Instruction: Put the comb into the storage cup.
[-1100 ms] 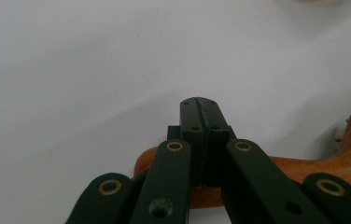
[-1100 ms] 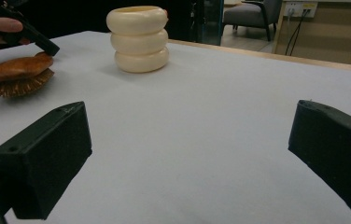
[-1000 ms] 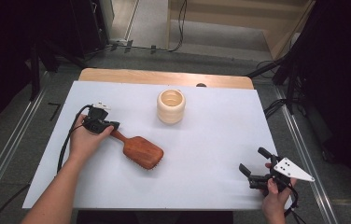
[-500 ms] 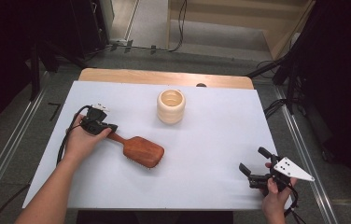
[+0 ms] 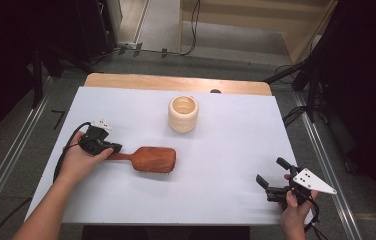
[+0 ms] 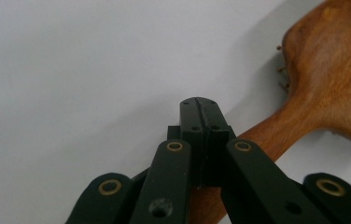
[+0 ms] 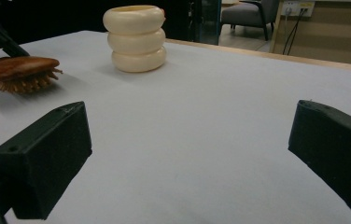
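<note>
We note the left gripper (image 5: 107, 148) jaws closed over the wooden hairbrush (image 5: 148, 159) handle; brush lies bristles-down on the table (image 5: 226, 150), left of centre. Right gripper (image 5: 272, 175) jaws wide open, empty.

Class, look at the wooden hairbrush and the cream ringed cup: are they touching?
Apart. The high view shows bare white table between the hairbrush and the cup; the right gripper view shows the same gap.

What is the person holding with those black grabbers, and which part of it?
The left hand-held gripper is shut on the wooden hairbrush at its handle. The right hand-held gripper holds nothing.
</note>
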`<state>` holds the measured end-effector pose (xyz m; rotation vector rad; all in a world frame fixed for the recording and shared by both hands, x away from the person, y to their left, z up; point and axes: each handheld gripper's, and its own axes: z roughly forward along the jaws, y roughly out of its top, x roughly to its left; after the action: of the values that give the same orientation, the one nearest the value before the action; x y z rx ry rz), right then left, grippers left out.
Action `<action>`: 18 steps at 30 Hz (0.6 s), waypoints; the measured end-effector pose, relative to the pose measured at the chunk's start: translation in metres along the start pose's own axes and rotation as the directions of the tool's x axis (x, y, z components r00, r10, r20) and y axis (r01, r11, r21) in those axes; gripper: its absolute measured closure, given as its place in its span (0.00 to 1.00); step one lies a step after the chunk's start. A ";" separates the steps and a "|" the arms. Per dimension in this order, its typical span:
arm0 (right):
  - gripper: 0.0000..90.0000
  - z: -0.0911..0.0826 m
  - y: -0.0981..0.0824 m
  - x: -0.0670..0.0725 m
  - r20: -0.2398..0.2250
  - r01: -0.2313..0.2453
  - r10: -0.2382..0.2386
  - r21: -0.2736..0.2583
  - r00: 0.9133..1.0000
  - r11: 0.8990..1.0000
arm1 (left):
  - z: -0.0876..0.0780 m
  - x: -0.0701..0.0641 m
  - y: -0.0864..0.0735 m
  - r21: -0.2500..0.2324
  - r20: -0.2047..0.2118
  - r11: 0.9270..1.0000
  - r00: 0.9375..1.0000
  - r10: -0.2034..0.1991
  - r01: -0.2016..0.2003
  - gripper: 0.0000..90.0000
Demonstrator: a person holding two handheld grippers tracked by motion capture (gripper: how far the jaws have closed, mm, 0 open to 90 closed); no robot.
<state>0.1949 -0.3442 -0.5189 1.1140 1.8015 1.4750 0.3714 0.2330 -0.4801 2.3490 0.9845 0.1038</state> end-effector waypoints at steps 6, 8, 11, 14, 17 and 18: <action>0.00 -0.001 0.000 0.000 0.006 -0.002 0.002 0.000 1.000 1.000 | -0.005 -0.005 -0.015 -0.013 0.041 1.000 0.999 0.003 -0.003 1.00; 0.00 -0.001 0.000 0.000 0.010 0.000 0.000 0.000 1.000 1.000 | -0.008 -0.008 -0.020 -0.025 0.049 1.000 0.999 0.008 -0.007 1.00; 0.00 -0.001 0.000 0.000 0.012 0.002 -0.002 0.000 1.000 1.000 | -0.010 -0.014 -0.025 -0.033 0.059 0.999 0.998 0.020 -0.018 1.00; 0.00 0.000 0.000 0.000 0.011 0.001 -0.001 0.002 1.000 1.000 | -0.013 -0.021 -0.028 -0.040 0.061 0.998 0.997 0.042 -0.040 1.00; 0.00 -0.001 0.000 0.000 0.013 -0.001 0.001 0.002 1.000 1.000 | -0.016 -0.027 -0.031 -0.057 0.075 0.997 0.996 0.058 -0.054 1.00; 0.00 -0.001 0.000 0.000 0.015 -0.002 0.002 0.002 1.000 1.000 | -0.016 -0.028 -0.032 -0.063 0.079 0.996 0.995 0.065 -0.060 1.00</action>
<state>0.1943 -0.3443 -0.5188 1.1247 1.7927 1.4631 0.3263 0.2393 -0.4797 2.3104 0.8575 0.0618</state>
